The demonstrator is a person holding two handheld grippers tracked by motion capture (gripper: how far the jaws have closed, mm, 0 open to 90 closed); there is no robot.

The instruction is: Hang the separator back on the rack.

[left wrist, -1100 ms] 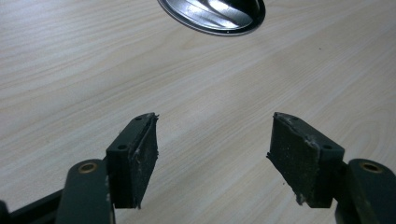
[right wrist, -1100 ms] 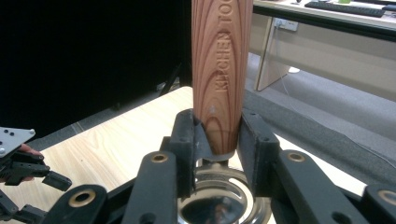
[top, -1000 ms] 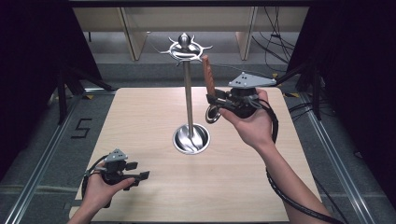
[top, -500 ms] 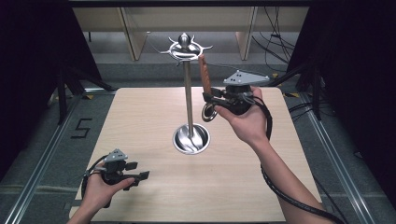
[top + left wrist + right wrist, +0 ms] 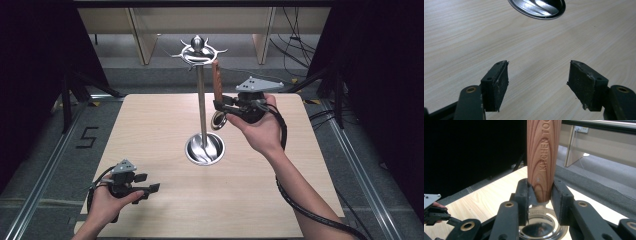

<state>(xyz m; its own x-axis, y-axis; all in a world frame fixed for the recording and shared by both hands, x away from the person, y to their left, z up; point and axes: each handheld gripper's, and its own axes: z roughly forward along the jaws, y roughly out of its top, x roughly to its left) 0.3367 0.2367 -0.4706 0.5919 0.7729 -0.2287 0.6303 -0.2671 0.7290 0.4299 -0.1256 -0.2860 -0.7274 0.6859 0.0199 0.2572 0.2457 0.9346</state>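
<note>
Wooden-handled utensil point(image 5: 544, 157) upright beside stand pole point(image 5: 201, 105), clamped in right claw point(image 5: 540, 200), "KITCHEN TOO" lettering legible in right gripper view, metal head partly hidden, left claw point(image 5: 537, 82) wide over tabletop point(image 5: 461, 37).

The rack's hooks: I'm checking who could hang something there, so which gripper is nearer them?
Right. The right gripper, shut on a wooden-handled utensil, is raised beside the pole just below the hooks. The left gripper sits low at the table's near edge, open.
</note>
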